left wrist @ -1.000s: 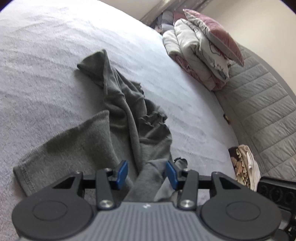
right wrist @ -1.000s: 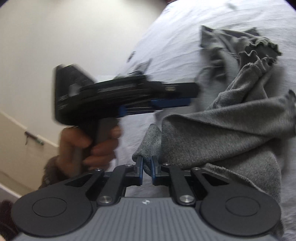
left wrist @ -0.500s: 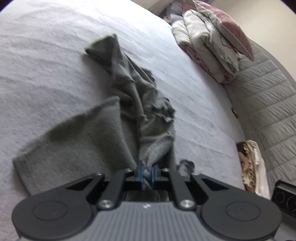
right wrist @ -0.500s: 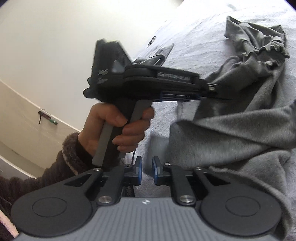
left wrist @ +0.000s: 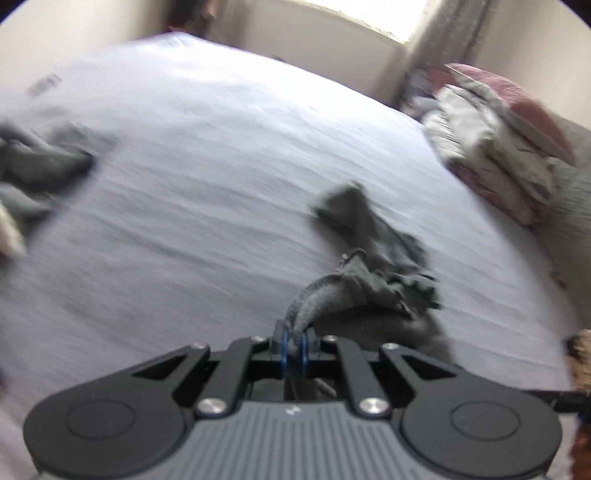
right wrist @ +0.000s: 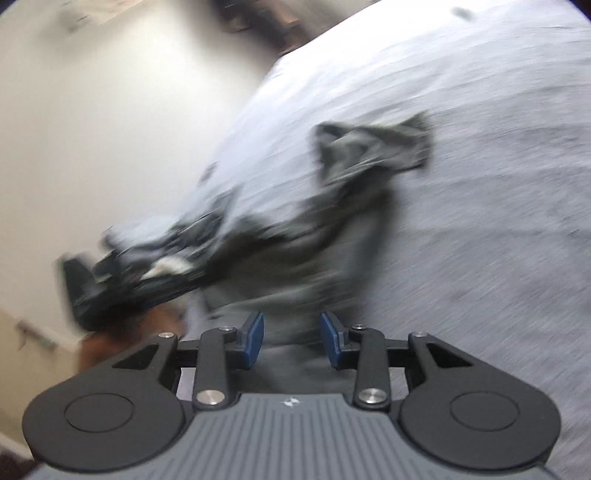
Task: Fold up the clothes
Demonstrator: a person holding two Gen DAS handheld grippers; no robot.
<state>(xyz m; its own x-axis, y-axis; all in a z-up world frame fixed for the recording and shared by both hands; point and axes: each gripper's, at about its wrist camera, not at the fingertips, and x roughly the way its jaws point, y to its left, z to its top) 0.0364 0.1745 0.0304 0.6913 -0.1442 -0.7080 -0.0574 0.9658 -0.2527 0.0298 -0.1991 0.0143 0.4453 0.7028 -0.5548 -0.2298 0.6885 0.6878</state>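
Observation:
A dark grey garment (left wrist: 373,258) lies crumpled on the pale bed sheet (left wrist: 207,177). My left gripper (left wrist: 293,345) is shut on a rolled edge of that garment, which rises from the bed to its blue pads. In the right wrist view the grey garment (right wrist: 369,155) stretches across the bed, blurred by motion. My right gripper (right wrist: 291,339) is open above the cloth with nothing between its blue pads (right wrist: 253,339). The left gripper tool (right wrist: 147,273) and the hand (right wrist: 110,339) holding it show blurred at the left.
Folded bedding and a pink pillow (left wrist: 509,140) are stacked at the right by a grey quilted headboard (left wrist: 572,206). More grey clothing (left wrist: 33,170) lies at the far left of the bed. A bright window (left wrist: 369,14) is at the back wall.
My left gripper shut on the garment's edge and lifted it, swinging the view up. My right gripper let go of the cloth and opened. Both views are now motion-blurred.

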